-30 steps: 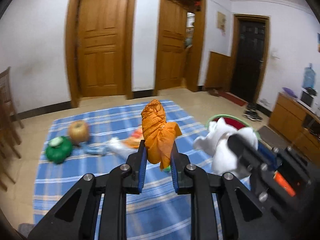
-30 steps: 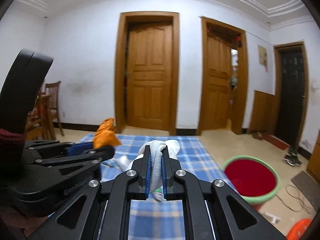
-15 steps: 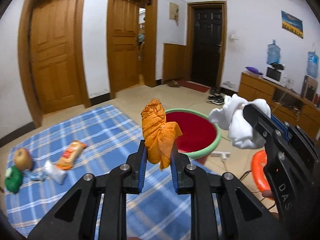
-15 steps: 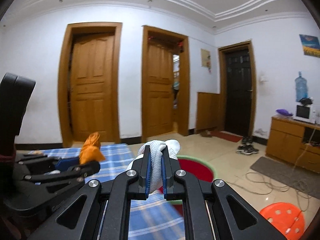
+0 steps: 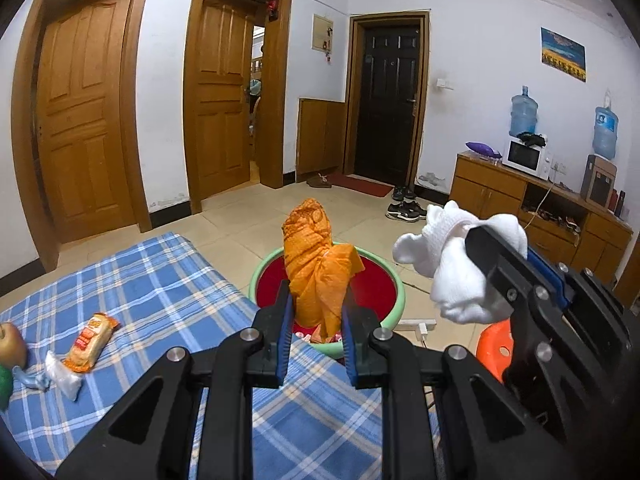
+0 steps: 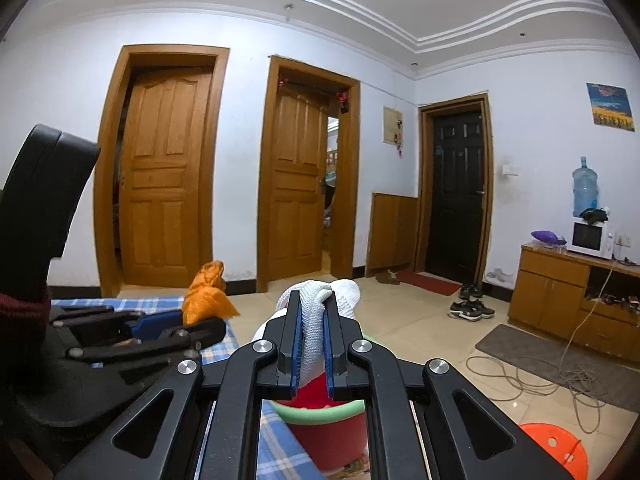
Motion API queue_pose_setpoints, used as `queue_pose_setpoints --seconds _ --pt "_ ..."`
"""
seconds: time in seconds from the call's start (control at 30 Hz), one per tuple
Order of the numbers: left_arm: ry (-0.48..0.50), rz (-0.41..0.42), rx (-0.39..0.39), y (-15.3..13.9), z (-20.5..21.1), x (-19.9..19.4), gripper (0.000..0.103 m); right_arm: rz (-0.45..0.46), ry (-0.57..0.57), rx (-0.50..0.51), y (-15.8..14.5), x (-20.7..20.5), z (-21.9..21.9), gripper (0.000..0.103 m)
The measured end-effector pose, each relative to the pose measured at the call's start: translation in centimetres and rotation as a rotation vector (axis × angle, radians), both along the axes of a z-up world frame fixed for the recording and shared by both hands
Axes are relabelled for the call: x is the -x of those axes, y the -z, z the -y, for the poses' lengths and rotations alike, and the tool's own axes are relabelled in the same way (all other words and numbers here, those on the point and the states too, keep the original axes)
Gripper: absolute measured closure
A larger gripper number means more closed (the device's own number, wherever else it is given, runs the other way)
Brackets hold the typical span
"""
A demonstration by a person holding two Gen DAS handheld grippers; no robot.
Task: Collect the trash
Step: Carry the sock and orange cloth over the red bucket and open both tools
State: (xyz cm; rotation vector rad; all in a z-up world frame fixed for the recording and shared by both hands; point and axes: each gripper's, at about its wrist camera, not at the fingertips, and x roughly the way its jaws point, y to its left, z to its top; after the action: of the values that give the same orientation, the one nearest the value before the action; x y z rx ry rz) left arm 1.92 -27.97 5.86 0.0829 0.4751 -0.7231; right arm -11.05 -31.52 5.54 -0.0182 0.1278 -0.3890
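My left gripper (image 5: 315, 300) is shut on a crumpled orange cloth (image 5: 318, 268) that stands up between its blue pads. Behind and below it on the floor sits a red basin with a green rim (image 5: 394, 280), just off the edge of the blue checked blanket (image 5: 140, 280). My right gripper (image 6: 312, 308) is shut on a white knitted cloth (image 6: 320, 308); in the left wrist view that white cloth (image 5: 452, 272) hangs at the right, beside the basin. The basin (image 6: 320, 412) shows under the right gripper's fingers.
On the blanket at the left lie a snack packet (image 5: 90, 342), a clear wrapper (image 5: 60, 376) and an apple (image 5: 10, 344). An orange stool (image 6: 554, 446), cables (image 6: 520, 376), a power strip (image 5: 416, 324), shoes (image 5: 404, 210) and a wooden cabinet (image 5: 532, 208) stand to the right.
Both grippers swung right, away from the blanket's middle toward the basin, which has come to lie right behind the orange cloth. The grips on both cloths stayed the same.
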Motion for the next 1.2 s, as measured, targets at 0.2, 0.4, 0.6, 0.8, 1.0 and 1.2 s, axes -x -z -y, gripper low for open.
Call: queue_pose_setpoints --seconds 0.2,0.4,0.6,0.8,1.0,1.2 --pt "-0.009 -0.023 -0.017 0.8 1.7 -2.6 0.081 0.012 0.002 -0.046 0.1 -1.7 2.3 0.095" --pt "-0.023 -0.038 -0.080 2.1 4.1 -6.6 0.081 -0.031 0.010 -0.061 1.3 -6.1 4.8 0.095" --pt "-0.031 -0.063 -0.099 3.4 6.2 -9.9 0.081 -0.062 0.004 -0.072 3.1 -10.3 7.2 0.095" --pt "-0.028 -0.060 -0.135 4.6 8.1 -12.4 0.081 -0.074 -0.016 -0.052 4.0 -12.9 8.6 0.094" --pt "0.007 -0.025 -0.209 5.0 9.8 -12.9 0.068 -0.105 -0.047 -0.049 4.2 -14.3 9.8 0.075" --pt "0.024 -0.094 -0.156 5.0 9.5 -13.9 0.050 -0.121 -0.072 -0.027 3.4 -14.8 11.3 0.046"
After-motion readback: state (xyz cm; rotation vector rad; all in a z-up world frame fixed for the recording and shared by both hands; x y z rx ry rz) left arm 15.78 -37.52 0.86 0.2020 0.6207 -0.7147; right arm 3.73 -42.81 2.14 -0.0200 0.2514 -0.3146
